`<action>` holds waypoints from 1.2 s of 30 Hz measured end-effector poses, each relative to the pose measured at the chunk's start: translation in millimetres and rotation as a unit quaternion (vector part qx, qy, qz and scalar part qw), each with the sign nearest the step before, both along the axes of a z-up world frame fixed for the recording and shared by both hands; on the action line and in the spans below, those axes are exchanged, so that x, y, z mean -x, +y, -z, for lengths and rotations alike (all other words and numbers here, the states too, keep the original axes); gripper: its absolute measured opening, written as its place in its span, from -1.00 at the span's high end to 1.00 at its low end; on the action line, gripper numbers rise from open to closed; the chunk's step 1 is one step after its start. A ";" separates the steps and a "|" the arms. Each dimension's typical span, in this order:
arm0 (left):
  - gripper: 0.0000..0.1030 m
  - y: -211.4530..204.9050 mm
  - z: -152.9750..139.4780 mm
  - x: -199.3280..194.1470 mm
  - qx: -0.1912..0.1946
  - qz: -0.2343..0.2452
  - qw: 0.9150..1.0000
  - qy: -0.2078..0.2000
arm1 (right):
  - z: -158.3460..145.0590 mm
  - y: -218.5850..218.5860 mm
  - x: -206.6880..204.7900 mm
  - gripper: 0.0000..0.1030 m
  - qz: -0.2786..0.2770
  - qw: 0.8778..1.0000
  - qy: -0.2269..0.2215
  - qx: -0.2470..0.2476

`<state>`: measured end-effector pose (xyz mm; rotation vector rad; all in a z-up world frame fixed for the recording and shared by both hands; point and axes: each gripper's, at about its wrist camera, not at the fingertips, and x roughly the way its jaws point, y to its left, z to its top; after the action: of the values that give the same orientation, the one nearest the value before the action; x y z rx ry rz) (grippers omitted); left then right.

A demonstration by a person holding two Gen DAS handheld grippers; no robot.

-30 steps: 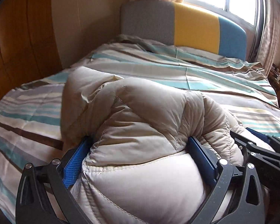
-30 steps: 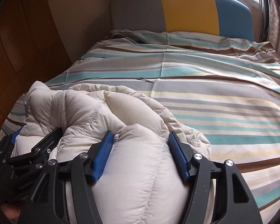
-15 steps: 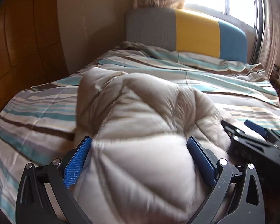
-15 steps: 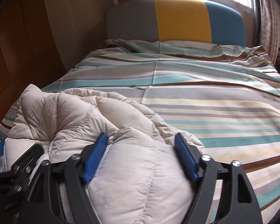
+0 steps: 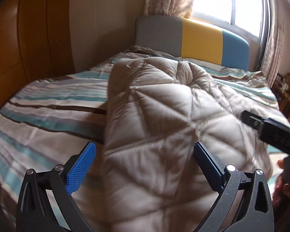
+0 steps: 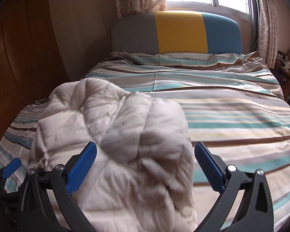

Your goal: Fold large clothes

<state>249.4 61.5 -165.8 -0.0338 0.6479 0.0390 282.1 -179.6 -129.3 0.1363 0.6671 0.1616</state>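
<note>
left wrist view: my left jaws wide, pads (image 5: 81, 166) clear of quilted coat (image 5: 164, 135) | right jaws opening, coat between | striped bed (image 6: 232, 119)

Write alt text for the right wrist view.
A puffy cream quilted jacket lies bundled on a striped bed, between the opening jaws of the right gripper, whose blue pads stand clear of it. Behind: a grey, yellow and blue headboard.

Near end of puffy jacket (image 6: 116, 135) motion-blurred, its lower part cut off by frame edge, bedspread (image 6: 232, 106) beneath hidden
</note>
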 end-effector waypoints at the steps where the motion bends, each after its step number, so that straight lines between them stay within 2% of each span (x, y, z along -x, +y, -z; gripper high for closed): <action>1: -0.94 0.7 -1.7 6.0 -0.011 -0.004 1.000 -0.003 | -1.7 -0.3 9.6 -0.96 -0.002 1.000 0.001 -0.004; 5: -0.94 5.8 -7.0 34.9 -0.029 -0.003 1.000 -0.007 | -9.0 0.7 40.3 -0.96 -0.008 1.000 0.000 -0.006; 12: -0.94 20.8 -19.2 80.7 0.006 -0.015 1.000 -0.018 | -14.9 3.1 101.7 -0.96 -0.017 1.000 -0.005 0.005; 15: -0.94 22.5 -27.8 97.6 0.007 -0.033 0.999 -0.018 | -19.0 -0.2 124.4 -0.96 -0.018 1.000 -0.012 -0.002; 21: -0.94 25.3 -42.5 127.9 0.022 -0.036 0.999 -0.018 | -35.9 -0.8 161.8 -0.96 -0.015 0.999 -0.029 0.000; 30: -0.94 16.8 -59.5 148.0 0.012 -0.029 0.999 -0.041 | -49.2 4.3 185.8 -0.96 -0.017 0.998 -0.056 0.015; 36: -0.94 20.5 -59.2 145.1 0.017 -0.038 0.998 -0.036 | -45.9 -2.3 181.4 -0.96 -0.007 0.999 -0.044 0.007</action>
<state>104.3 82.0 -106.6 -0.0929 0.5751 0.0992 100.6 -181.9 -83.4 0.1107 0.5811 0.1751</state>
